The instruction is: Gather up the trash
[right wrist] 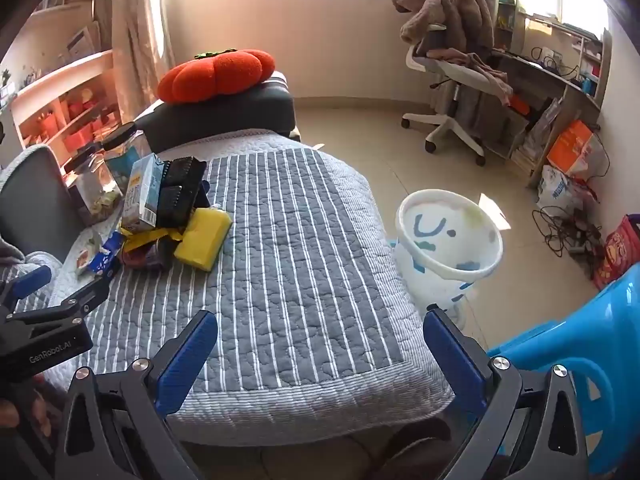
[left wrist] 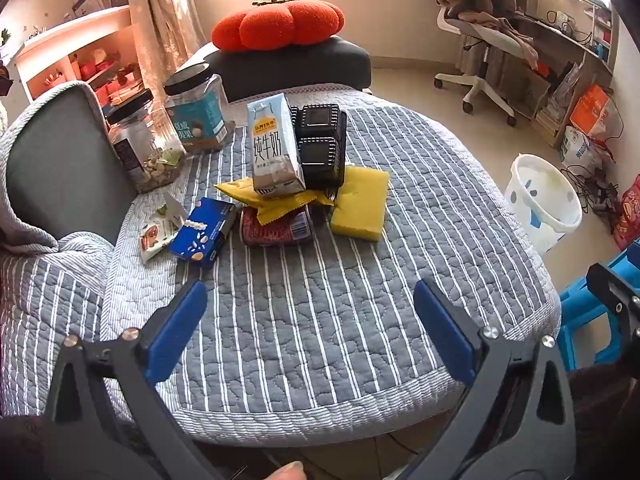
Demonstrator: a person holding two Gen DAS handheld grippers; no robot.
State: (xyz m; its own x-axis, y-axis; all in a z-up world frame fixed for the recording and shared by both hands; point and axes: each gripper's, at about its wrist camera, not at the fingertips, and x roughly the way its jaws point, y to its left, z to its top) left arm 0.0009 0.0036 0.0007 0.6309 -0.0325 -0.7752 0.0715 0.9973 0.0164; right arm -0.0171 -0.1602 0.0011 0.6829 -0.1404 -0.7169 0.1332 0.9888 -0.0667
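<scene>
A pile of trash lies on the striped quilt [left wrist: 320, 320]: a milk carton [left wrist: 274, 146], black plastic trays [left wrist: 322, 142], a yellow sponge [left wrist: 362, 202], a yellow wrapper [left wrist: 276, 200], a red can [left wrist: 276, 226], a blue box [left wrist: 204, 234] and a small snack packet [left wrist: 156, 232]. The pile also shows in the right wrist view, with the carton [right wrist: 142, 192] and sponge [right wrist: 204, 238]. A white bin [right wrist: 448, 244] stands on the floor right of the quilt. My left gripper [left wrist: 316, 328] is open and empty, short of the pile. My right gripper [right wrist: 320, 356] is open and empty over the quilt's near edge.
Two clear jars [left wrist: 172, 132] stand behind the pile at left. A dark cushion block with an orange pumpkin pillow [left wrist: 280, 24] lies beyond. A blue plastic stool [right wrist: 576, 360] is at right. An office chair [right wrist: 448, 80] and cluttered shelves stand at the far right.
</scene>
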